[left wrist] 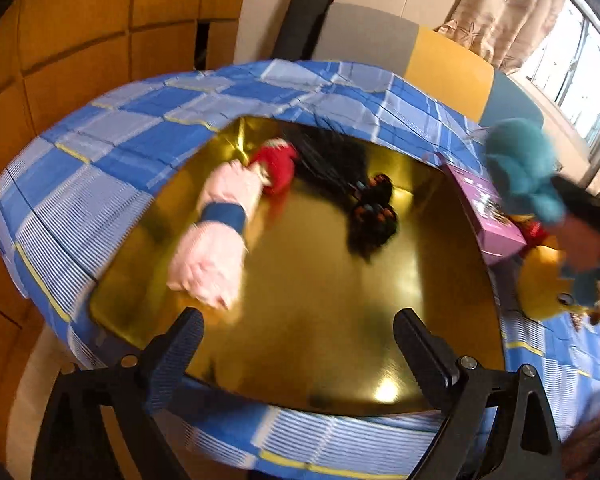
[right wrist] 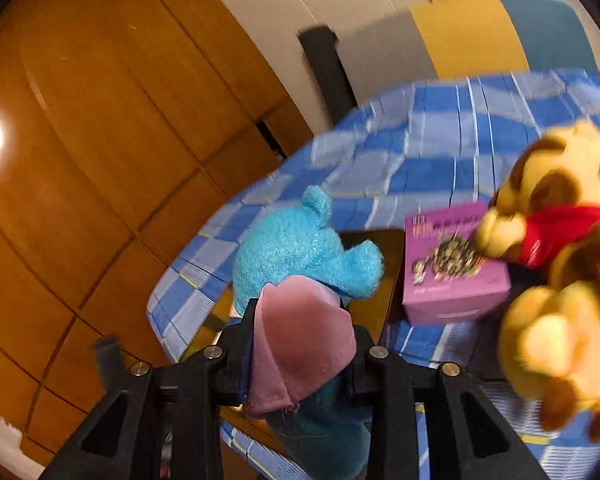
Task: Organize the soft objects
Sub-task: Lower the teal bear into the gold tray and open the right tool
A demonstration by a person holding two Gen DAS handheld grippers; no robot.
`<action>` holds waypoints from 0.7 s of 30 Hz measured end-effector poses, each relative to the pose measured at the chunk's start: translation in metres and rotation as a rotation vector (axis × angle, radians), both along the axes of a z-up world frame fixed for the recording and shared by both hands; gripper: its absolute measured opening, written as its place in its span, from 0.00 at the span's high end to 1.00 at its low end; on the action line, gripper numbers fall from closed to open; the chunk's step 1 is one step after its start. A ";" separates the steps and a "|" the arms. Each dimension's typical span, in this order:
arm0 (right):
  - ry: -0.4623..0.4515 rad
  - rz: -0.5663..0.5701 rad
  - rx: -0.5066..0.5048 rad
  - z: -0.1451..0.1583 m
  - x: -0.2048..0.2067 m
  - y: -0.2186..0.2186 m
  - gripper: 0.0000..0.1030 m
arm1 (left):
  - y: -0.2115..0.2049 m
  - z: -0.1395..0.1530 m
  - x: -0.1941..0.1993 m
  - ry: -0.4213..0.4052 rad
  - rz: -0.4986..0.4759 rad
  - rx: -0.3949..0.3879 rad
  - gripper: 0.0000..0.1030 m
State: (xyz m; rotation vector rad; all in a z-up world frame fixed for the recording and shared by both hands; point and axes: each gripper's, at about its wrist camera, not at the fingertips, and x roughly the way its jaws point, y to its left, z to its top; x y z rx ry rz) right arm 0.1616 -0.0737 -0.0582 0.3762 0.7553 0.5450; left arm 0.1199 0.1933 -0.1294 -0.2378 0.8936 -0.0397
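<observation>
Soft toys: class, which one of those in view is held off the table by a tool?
The blue plush toy, clamped in the right tool. The pink-and-red doll lies in the gold tray; the yellow-and-brown toy sits by the purple box.

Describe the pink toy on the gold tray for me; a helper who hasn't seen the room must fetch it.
Find the blue checked cloth and the shiny gold tray lying on it. On the tray's left side lies a pale pink plush doll, near the open left gripper. Unlike the black toy beside it, it has a blue band round its middle and a red top.
</observation>
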 end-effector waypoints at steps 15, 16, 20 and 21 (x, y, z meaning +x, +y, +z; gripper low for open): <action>0.085 -0.142 -0.203 -0.047 0.085 0.059 0.67 | 0.005 0.015 -0.010 -0.037 0.041 -0.019 0.05; 0.092 -0.155 -0.210 -0.050 0.093 0.062 0.66 | 0.006 0.015 -0.011 -0.038 0.043 -0.024 0.05; 0.115 -0.218 -0.263 -0.062 0.106 0.070 0.60 | 0.006 0.016 -0.011 -0.045 0.042 -0.026 0.05; 0.120 -0.226 -0.273 -0.064 0.108 0.071 0.59 | 0.005 0.016 -0.012 -0.048 0.044 -0.023 0.05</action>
